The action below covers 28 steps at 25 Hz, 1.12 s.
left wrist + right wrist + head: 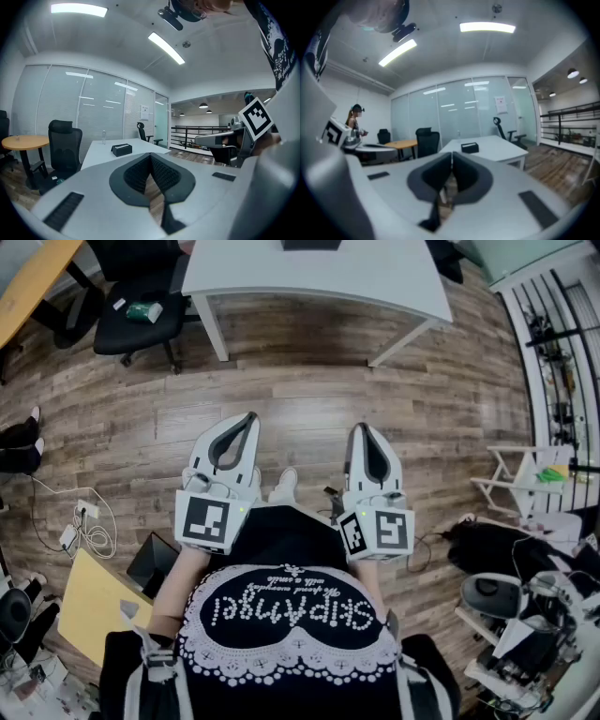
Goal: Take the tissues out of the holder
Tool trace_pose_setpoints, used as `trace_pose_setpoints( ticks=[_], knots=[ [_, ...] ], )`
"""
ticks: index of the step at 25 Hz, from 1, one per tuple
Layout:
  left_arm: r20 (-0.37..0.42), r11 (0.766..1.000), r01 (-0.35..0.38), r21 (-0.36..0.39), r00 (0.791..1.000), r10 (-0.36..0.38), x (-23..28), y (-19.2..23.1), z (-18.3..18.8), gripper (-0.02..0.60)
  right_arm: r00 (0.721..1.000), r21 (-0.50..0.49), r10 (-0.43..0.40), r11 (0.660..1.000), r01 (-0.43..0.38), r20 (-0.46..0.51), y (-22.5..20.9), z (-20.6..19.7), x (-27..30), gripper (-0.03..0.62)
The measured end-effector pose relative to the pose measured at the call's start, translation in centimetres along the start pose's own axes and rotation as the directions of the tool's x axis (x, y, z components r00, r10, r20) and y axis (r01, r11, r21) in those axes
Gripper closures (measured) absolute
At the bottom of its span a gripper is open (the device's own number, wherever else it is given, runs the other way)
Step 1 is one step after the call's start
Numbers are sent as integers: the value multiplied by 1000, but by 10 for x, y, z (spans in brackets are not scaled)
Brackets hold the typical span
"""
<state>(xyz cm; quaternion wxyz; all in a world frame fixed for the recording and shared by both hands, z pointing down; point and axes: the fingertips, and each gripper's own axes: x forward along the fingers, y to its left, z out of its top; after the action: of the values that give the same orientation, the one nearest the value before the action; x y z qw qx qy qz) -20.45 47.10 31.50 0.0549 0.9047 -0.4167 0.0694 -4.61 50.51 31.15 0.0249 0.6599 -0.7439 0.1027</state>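
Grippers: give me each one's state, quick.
Left gripper: closed, holding nothing.
Right gripper: closed, holding nothing.

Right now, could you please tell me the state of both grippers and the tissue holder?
Left gripper: shut, nothing between its jaws.
Right gripper: shut, nothing between its jaws.
Tissue holder: on the white table, untouched, away from both grippers.

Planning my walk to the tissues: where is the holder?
The black tissue holder sits on the white table ahead; in the left gripper view it lies left of centre, with a black office chair left of the table.
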Motion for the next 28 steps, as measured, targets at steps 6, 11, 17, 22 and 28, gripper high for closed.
trace_pose_setpoints(
  ticks=[6,11,17,22,28],
  knots=[
    [9,1000,-18,-2,1000,18,5,-7,2,560,1000,-4,17,1000,-17,4,-6,1,0,560],
    [17,999,-36,-3,999,36,10,-14,3,560,999,-6,35,999,-35,11,-13,1,-5,560],
    [18,999,-51,-3,999,51,20,-24,7,560,998,-10,55,998,-55,20,-27,4,-5,560],
    [38,998,-65,-9,997,65,25,-35,13,560,993,-54,112,992,-111,20,-34,6,-6,559],
    [38,995,-96,-27,995,97,29,-43,6,560,992,-66,124,990,-124,7,-54,-3,-9,559]
  ],
)
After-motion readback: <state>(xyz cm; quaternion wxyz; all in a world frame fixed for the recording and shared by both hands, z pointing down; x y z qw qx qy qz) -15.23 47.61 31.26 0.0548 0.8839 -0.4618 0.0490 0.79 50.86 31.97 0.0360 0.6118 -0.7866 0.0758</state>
